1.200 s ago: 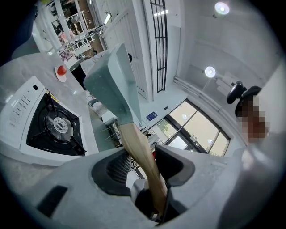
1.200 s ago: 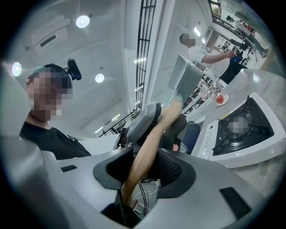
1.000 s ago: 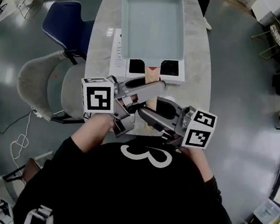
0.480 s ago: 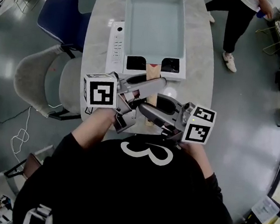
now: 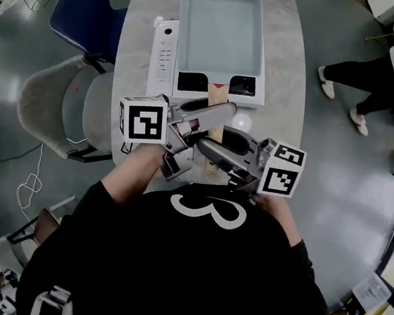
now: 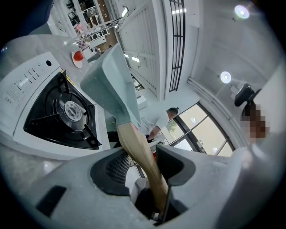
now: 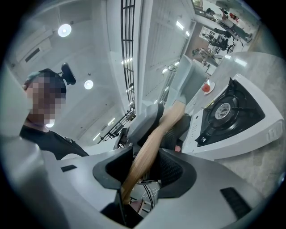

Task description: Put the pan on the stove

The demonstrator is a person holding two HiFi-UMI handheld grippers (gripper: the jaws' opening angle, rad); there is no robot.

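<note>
A pale blue-green rectangular pan (image 5: 219, 31) with a wooden handle (image 5: 217, 120) hangs over the white gas stove (image 5: 164, 49) on the table. In the head view it covers most of the stove, leaving only the front of the black burner grates (image 5: 193, 82) showing. My left gripper (image 5: 213, 114) is shut on the handle from the left. My right gripper (image 5: 210, 149) is shut on it nearer the end. In the left gripper view (image 6: 138, 163) the handle (image 6: 136, 147) runs up between the jaws to the tilted pan (image 6: 111, 85), beside the burner (image 6: 62, 112). The right gripper view (image 7: 145, 165) also shows the handle (image 7: 152, 143).
The stove sits on a marble oval table (image 5: 285, 93). A blue chair (image 5: 82, 18) and a grey chair (image 5: 53, 107) stand at the table's left. A person (image 5: 385, 76) walks on the floor to the right. A small plate with something red (image 6: 77, 57) lies beyond the stove.
Both grippers keep their hold on the handle, with the pan almost still over the stove. The person in the background has walked from the table's far end to the right.
</note>
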